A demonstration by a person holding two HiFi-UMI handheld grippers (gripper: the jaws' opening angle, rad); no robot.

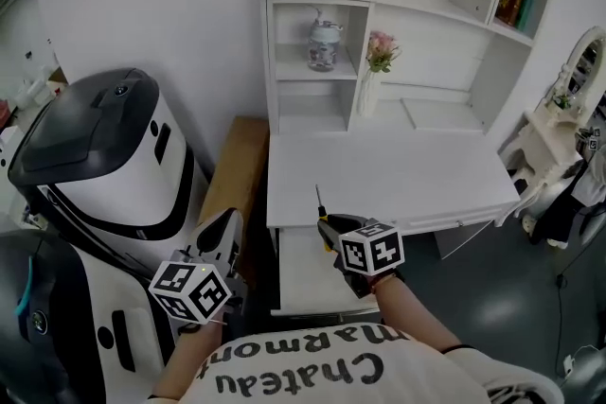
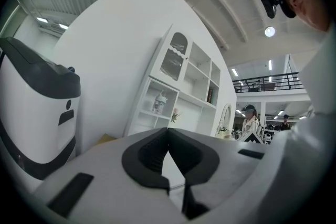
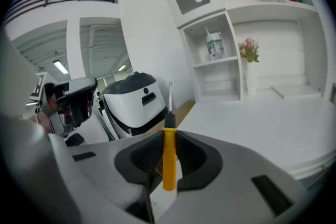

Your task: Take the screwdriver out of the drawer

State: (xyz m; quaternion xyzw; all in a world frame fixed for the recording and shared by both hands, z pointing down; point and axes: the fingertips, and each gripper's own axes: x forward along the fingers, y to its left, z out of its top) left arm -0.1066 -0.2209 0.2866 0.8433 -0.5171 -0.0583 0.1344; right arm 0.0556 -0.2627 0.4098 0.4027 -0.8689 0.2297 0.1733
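- Your right hand-held gripper (image 3: pixel 169 139) is clamped partway closed on the yellow handle of the screwdriver (image 3: pixel 169 162). The shaft points up past the jaws.
- The screwdriver is out of the open drawer (image 1: pixel 303 279) and in the air at the worktop (image 1: pixel 398 175) front edge, near its left corner.
- Risk: only the thin round handle is pinched, so a jolt could pivot it or slip it free, dropping it back into the drawer.
- Risk: the bare shaft sits close to the worktop's front edge, and swinging forward could knock it there.
- Pose: your right forearm reaches out over the drawer, with the hand-held gripper tipped a little downward.
- Your left hand-held gripper (image 2: pixel 168 134) is closed on nothing. It's held about level, off the worktop's left front corner and clear of the drawer.
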